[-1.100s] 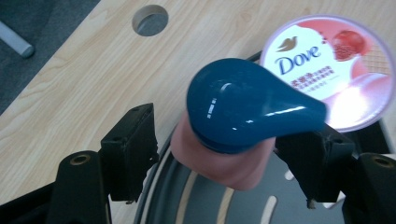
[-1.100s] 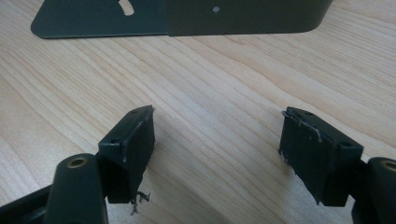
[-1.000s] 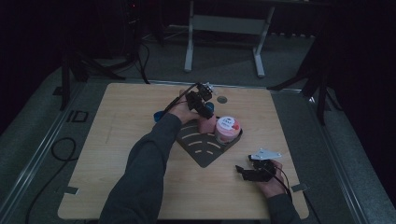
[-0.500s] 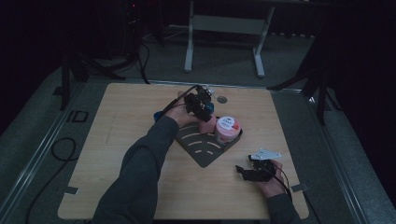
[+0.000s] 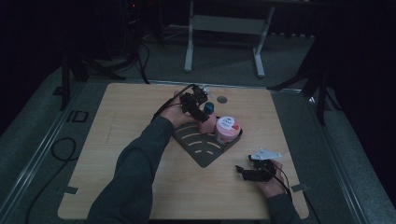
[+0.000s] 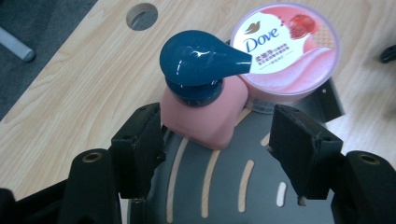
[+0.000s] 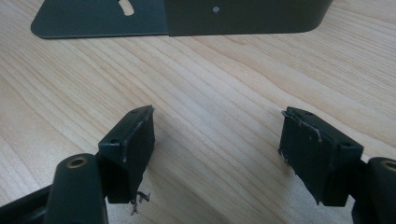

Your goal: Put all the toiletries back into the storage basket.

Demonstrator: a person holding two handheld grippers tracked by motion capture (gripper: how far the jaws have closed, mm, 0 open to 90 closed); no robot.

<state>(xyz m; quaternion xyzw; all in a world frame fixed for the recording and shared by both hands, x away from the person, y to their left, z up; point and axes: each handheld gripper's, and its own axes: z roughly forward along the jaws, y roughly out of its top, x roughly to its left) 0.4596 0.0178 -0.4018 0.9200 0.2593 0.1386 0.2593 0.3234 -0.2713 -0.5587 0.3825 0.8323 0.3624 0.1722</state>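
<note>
Standing upright on dark slotted tray (image 5: 205, 154) at mid-worktop (image 5: 140, 182): pink pump bottle (image 6: 205, 114), blue pump head (image 6: 196, 58). Touching its right side, pink Dove tub (image 6: 292, 51). Left claw (image 6: 217, 140) spread around bottle base, jaws just been closing, one pad touching, no pinch yet. Near right, right claw (image 7: 217, 149) spread, nothing between, low over bare wood.

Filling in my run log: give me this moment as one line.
left gripper: open, closing around pink pump bottle | bottle: upright on grey rack, beside Dove tub | right gripper: open over table
</note>
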